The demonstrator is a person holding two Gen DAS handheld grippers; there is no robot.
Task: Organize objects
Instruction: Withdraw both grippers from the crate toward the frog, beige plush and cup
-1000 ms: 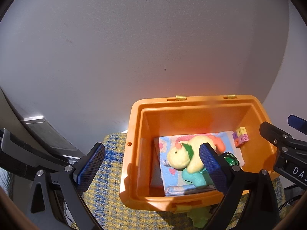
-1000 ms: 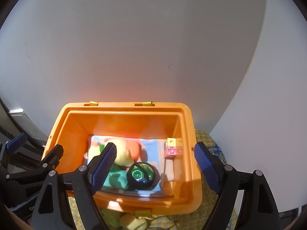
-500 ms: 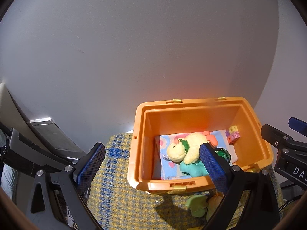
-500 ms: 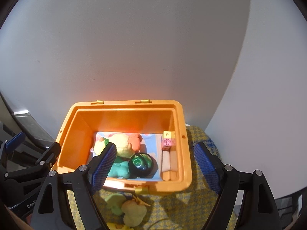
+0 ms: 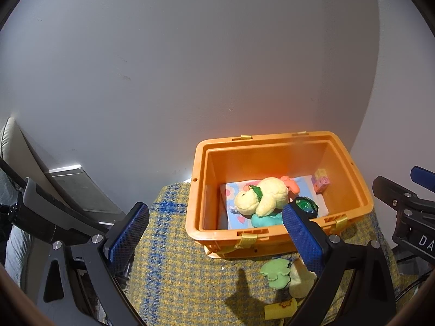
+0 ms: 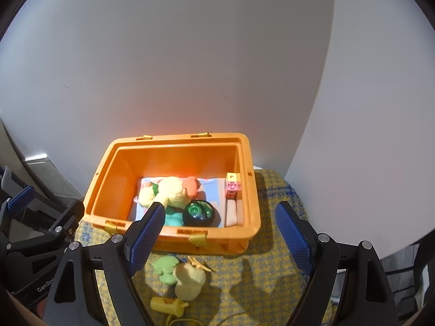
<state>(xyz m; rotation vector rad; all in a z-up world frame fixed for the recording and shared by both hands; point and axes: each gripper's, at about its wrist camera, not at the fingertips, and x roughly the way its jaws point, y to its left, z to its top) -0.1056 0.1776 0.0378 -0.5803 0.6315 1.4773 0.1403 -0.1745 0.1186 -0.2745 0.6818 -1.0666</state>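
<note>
An open orange bin [image 5: 353, 183] [image 6: 254, 190] stands on a yellow and blue checked cloth [image 5: 174, 266] [image 6: 258, 274] against the wall. Inside lie a yellow plush toy [image 5: 267, 198] [image 6: 168, 191], a teal toy [image 6: 174, 218], a dark green ball [image 6: 198, 213], coloured cubes [image 6: 233, 184] and a flowered cloth. In front of the bin rest a green soft toy [image 5: 274, 270] [image 6: 164, 269], a cream one [image 6: 189, 279] and a small yellow bottle [image 5: 280, 308] [image 6: 167, 305]. My left gripper [image 5: 214, 236] and right gripper [image 6: 217, 236] hang above the cloth, both open and empty.
A white wall rises right behind the bin. A grey padded seat and a metal ledge [image 5: 76, 182] sit to the left. The cloth's edge drops off at the right [image 6: 307, 217]. A yellow clip [image 6: 199, 263] lies beside the cream toy.
Both grippers have drawn back from the bin and the left one has risen slightly. The bin looks smaller now, and the toys on the cloth in front of it have come into view.
</note>
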